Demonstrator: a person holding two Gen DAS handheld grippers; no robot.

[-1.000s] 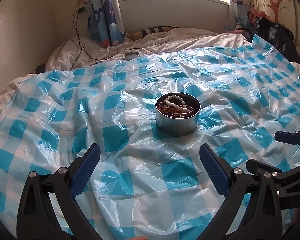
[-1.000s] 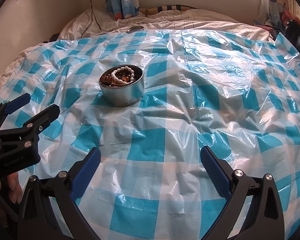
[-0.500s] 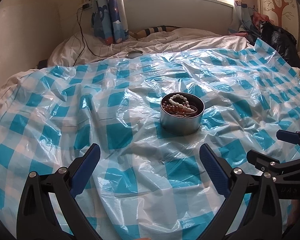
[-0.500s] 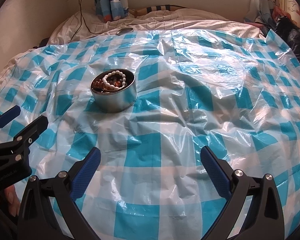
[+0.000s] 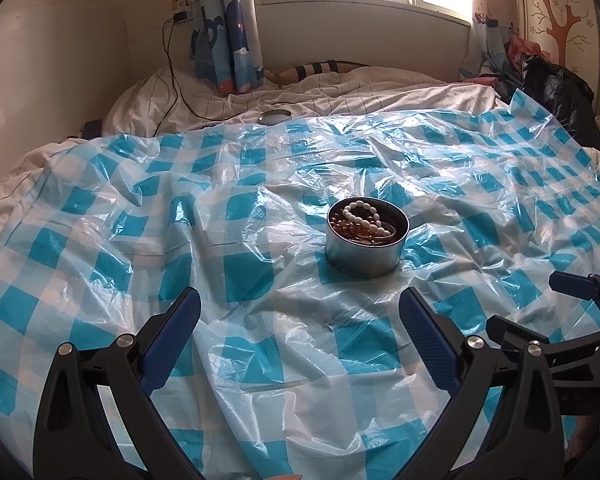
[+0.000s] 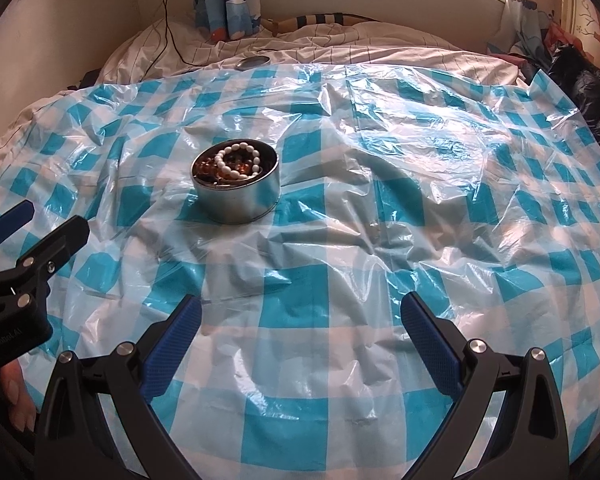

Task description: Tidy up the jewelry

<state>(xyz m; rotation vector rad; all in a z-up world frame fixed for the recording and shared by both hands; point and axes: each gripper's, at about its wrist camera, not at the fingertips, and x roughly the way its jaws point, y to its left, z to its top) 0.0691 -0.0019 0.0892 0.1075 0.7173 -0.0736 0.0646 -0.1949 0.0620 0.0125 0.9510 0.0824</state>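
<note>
Beads in tin — gripper agape

Each handheld gripper, the left gripper and the right gripper, is matte black plastic: two angular arms fastened with round silver screws, tipped with textured blue rubber pads.

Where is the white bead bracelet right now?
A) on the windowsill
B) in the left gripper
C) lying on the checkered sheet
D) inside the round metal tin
D, the white bead bracelet lies on top of amber beads inside the round metal tin, and both grippers are open and empty.
</note>
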